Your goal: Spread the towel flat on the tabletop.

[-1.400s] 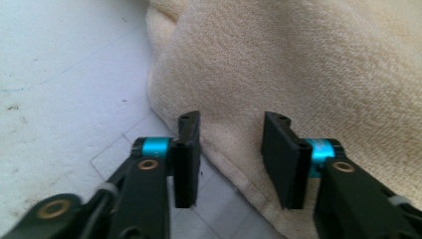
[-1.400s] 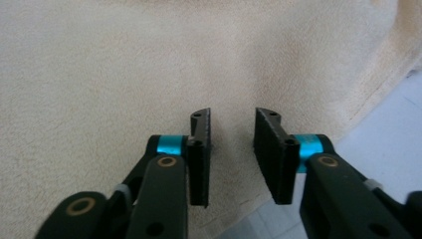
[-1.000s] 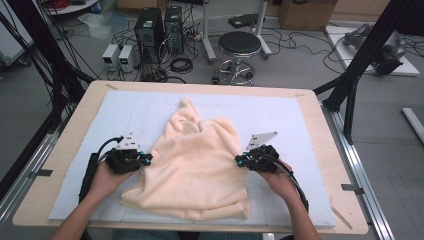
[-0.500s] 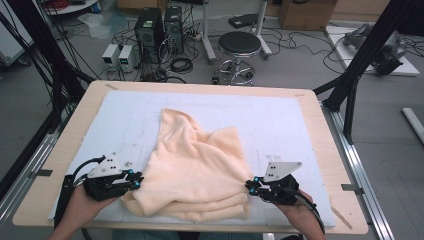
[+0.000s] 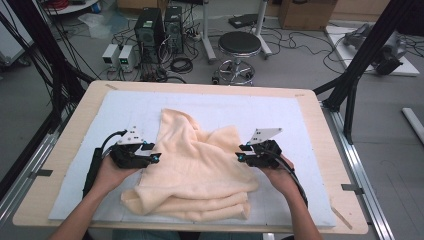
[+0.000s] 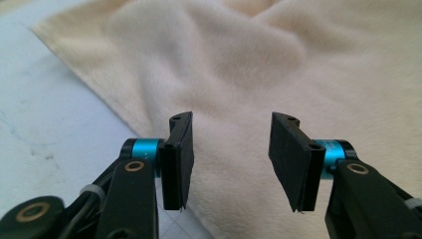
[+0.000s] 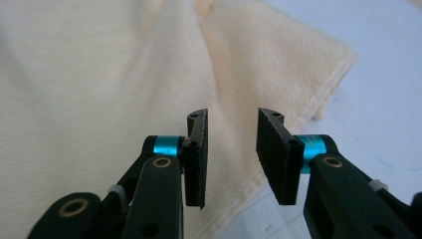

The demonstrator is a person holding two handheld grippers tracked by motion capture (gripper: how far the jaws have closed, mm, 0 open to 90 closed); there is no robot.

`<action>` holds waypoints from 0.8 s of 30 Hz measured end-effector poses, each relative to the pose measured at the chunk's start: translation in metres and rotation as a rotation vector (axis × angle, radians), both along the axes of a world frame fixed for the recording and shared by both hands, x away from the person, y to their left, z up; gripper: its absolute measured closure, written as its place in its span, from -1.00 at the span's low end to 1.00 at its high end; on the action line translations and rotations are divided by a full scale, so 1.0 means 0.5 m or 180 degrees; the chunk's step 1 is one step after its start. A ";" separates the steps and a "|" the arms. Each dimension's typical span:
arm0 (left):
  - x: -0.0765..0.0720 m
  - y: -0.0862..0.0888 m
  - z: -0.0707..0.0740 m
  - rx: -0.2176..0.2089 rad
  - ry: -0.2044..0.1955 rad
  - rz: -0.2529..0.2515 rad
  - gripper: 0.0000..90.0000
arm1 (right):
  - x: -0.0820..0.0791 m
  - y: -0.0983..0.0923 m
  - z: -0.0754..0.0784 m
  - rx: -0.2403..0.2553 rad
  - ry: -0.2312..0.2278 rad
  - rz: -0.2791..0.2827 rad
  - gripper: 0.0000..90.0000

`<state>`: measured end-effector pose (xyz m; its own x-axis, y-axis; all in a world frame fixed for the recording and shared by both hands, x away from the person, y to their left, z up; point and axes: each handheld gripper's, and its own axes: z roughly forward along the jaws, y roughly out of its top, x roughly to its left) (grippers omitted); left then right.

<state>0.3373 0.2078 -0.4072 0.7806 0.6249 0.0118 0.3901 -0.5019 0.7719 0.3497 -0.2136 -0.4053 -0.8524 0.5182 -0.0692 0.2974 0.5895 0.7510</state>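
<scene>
High view: towel (image 5: 197,165) (rumpled) on mat (image 5: 300,130)

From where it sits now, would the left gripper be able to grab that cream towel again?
Probably yes. The left gripper sits right at the edge of the cream towel, its jaws have just been opening with nothing between them, and nothing blocks the way. The right gripper stays at the far side.
</scene>
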 end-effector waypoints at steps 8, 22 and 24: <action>0.032 -0.016 -0.052 0.0200 0.0318 -0.0023 0.23 | 0.039 0.014 -0.060 -0.0206 0.0273 -0.0074 0.45; -0.012 -0.003 -0.016 0.0218 0.0269 -0.0229 0.84 | -0.017 -0.018 -0.028 -0.0212 0.0354 0.0081 0.91; -0.032 0.008 -0.001 0.0120 0.0208 -0.0269 0.84 | -0.044 -0.030 -0.012 -0.0110 0.0310 0.0127 0.91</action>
<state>0.3212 0.2118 -0.4078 0.8304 0.5569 -0.0186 0.3941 -0.5634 0.7262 0.3278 -0.2285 -0.4114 -0.8760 0.4824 -0.0024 0.3436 0.6274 0.6988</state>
